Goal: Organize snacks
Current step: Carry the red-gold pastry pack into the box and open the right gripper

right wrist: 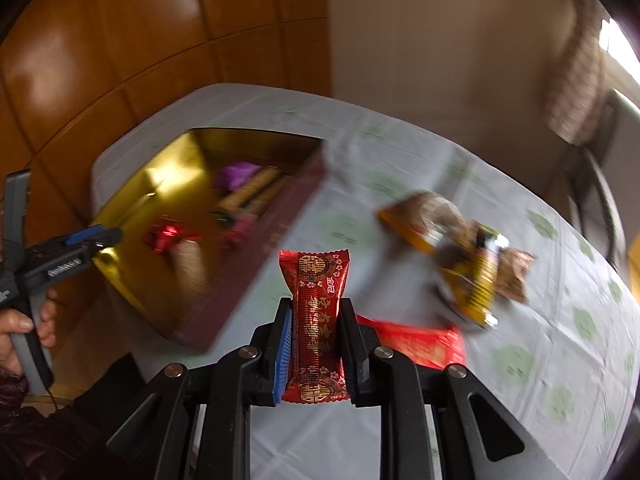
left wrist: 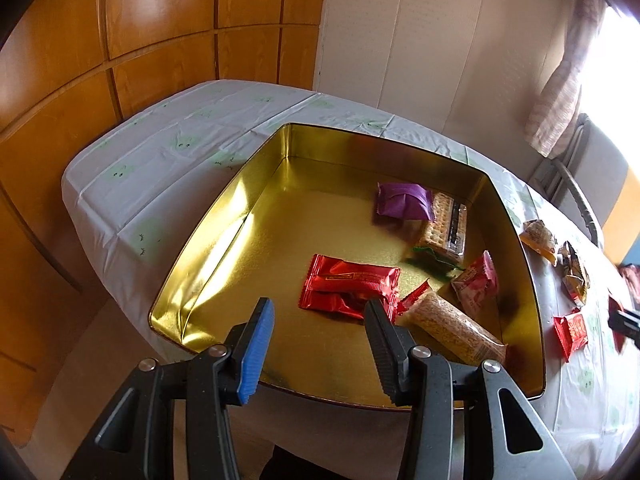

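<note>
A gold tin (left wrist: 224,216) sits on the table and holds a purple packet (left wrist: 404,202), a cracker pack (left wrist: 444,232), red packets (left wrist: 352,288), a pink packet (left wrist: 478,284) and a clear-wrapped grain bar (left wrist: 456,330). My left gripper (left wrist: 320,308) hovers over the tin's near edge, open, with nothing between its fingers. My right gripper (right wrist: 315,304) is shut on a red patterned snack packet (right wrist: 314,280), held above the tablecloth to the right of the tin (right wrist: 120,216). The right wrist view is blurred. The left gripper (right wrist: 100,238) shows there at the left, held by a person's hand (right wrist: 24,328).
Loose snacks lie on the white tablecloth (right wrist: 520,360) right of the tin: an orange packet (right wrist: 416,220), a yellow-brown packet (right wrist: 480,276) and a red packet (right wrist: 416,344). Wooden panels stand behind the table. A chair (left wrist: 576,192) is at the far right.
</note>
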### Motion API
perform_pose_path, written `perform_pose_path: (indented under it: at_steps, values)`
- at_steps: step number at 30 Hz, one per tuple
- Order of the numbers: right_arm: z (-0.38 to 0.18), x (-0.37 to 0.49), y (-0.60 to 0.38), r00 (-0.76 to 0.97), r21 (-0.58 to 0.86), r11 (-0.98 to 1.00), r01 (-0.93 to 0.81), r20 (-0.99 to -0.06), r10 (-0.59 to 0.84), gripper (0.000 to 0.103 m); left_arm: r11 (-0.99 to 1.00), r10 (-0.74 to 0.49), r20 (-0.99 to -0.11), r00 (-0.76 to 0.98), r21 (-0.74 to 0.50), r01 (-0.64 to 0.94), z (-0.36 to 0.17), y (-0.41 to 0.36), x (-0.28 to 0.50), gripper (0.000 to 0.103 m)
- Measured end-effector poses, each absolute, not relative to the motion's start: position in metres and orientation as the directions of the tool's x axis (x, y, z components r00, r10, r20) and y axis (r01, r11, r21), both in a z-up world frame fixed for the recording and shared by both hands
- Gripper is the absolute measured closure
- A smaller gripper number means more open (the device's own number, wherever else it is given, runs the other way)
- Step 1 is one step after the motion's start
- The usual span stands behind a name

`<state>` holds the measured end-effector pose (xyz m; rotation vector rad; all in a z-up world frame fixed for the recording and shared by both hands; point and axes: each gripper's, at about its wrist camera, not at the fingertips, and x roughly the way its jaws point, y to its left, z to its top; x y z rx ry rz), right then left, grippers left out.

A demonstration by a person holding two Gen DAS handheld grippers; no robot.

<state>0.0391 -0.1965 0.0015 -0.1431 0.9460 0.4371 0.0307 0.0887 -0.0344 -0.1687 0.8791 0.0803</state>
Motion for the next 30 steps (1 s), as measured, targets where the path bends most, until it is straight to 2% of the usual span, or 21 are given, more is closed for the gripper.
perform_pose_path:
  at_steps: [6, 13, 23, 30]
  values:
    - [-0.002, 0.055, -0.121, 0.462, 0.064, 0.839, -0.541, -0.811, 0.360, 0.081, 0.984, 0.008, -0.770, 0.638, -0.108, -0.143, -0.035, 0.091, 0.029, 0.052]
    - [-0.031, 0.086, -0.075, 0.441, -0.008, 0.816, -0.578, -0.845, 0.304, 0.078, 0.986, 0.026, -0.762, 0.647, -0.087, -0.141, -0.035, 0.093, 0.026, 0.052]
    - [-0.045, 0.083, -0.085, 0.456, -0.024, 0.835, -0.549, -0.847, 0.275, 0.077, 0.988, 0.019, -0.760, 0.649, -0.086, -0.130, -0.035, 0.091, 0.025, 0.052]
    - [-0.035, 0.069, -0.091, 0.484, -0.029, 0.843, -0.538, -0.829, 0.280, 0.077, 0.989, 0.017, -0.761, 0.649, -0.083, -0.124, -0.035, 0.086, 0.024, 0.052]
